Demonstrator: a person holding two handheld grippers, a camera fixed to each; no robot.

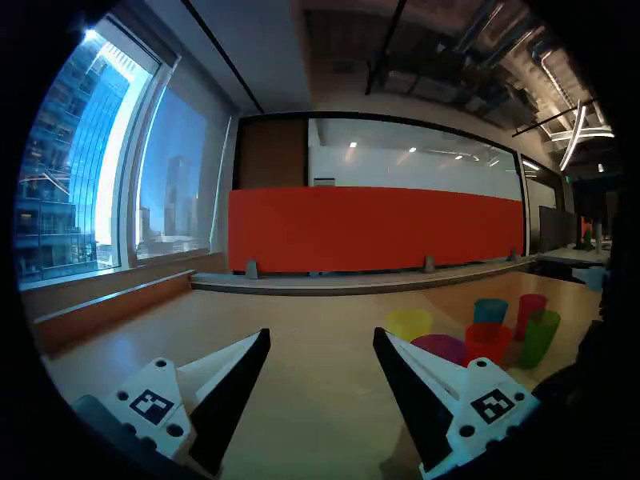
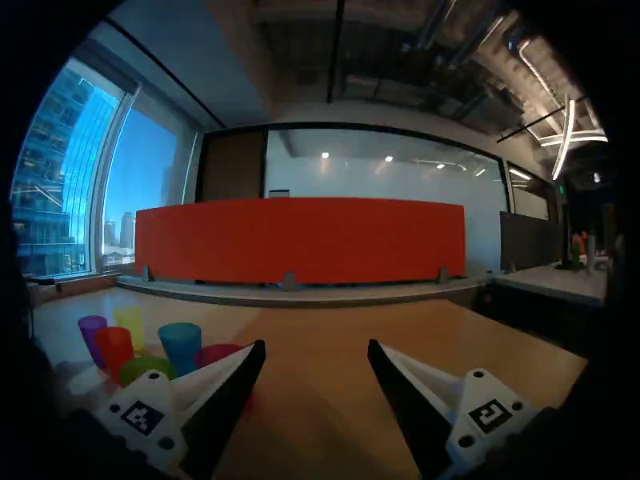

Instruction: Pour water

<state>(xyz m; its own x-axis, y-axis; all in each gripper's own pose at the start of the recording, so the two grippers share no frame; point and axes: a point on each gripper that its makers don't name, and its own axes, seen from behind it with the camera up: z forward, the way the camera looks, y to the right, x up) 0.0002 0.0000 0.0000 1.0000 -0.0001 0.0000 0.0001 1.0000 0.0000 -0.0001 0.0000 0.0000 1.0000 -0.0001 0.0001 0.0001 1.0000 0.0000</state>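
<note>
Left gripper view: left gripper point(image 1: 320, 332) hovers spread, empty, cups point(image 1: 486, 342) at two o'clock; right gripper point(image 2: 316, 344) likewise spread, probably readying a grasp.

No text, label or number is legible

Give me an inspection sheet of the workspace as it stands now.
Surface: wooden table, smooth top.
Job's things: cluster of coloured cups, upright and close together; right of the fingers in the left gripper view, left of them in the right gripper view. Contents cannot be told.
Clutter: nothing seen.
Grippers: left hand-held gripper open, holding nothing; right hand-held gripper open, holding nothing.
Cables: nothing seen.
Surroundings: red partition along the table's far edge; windows to the side.
</note>
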